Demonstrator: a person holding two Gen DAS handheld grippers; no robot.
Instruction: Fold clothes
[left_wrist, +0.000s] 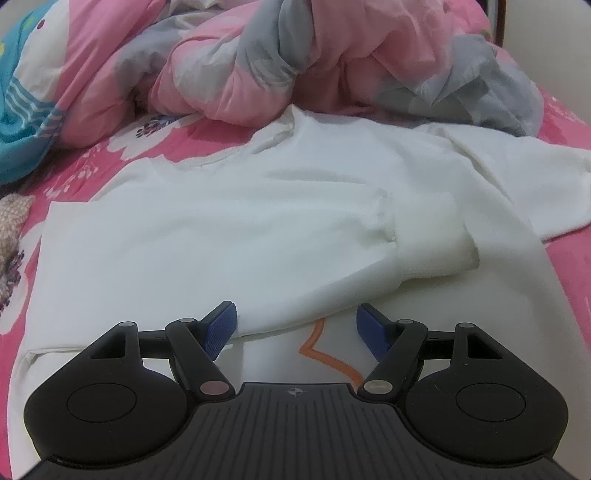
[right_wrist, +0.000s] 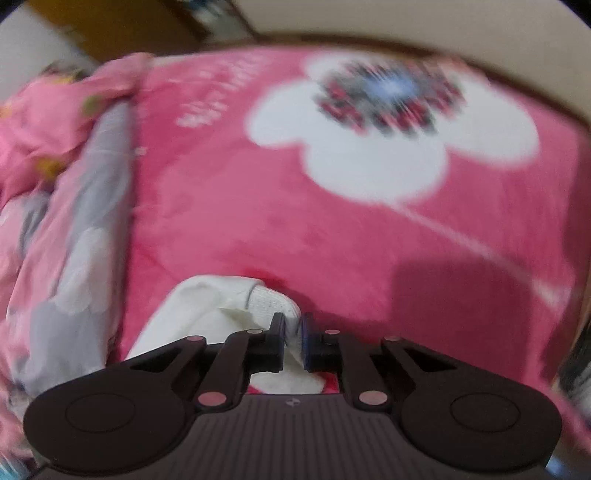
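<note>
The white sweatshirt (left_wrist: 229, 229) lies flat on the bed, spread out ahead of the left gripper (left_wrist: 295, 325), its neckline at the far side and an orange printed mark (left_wrist: 325, 354) showing between that gripper's jaws. One sleeve (left_wrist: 369, 258) is laid across the body, its ribbed cuff (left_wrist: 432, 236) resting ahead and to the right of the jaws. This placement appears deliberate: a sleeve brought inward narrows the garment for the later folds. The other sleeve trails off to the far right, not yet brought in.

The left gripper stands open, its blue pads (left_wrist: 221, 325) wide apart with cloth lying between them but not pinched; it hovers low over the near part of the garment, judged to be positioned either to steady the fabric or to take a fresh hold.

The right gripper (right_wrist: 293, 332) is clamped on white ribbed fabric (right_wrist: 273, 299), which appears to be a cuff or hem of the same garment, though that view is blurred and which edge it is cannot be told. The cloth bunches to the left of and just ahead of those jaws.

Beneath all lies the pink flowered blanket (right_wrist: 369, 221). A crumpled pink and grey duvet (left_wrist: 295, 62) is heaped beyond the garment, well apart from the left jaws.
</note>
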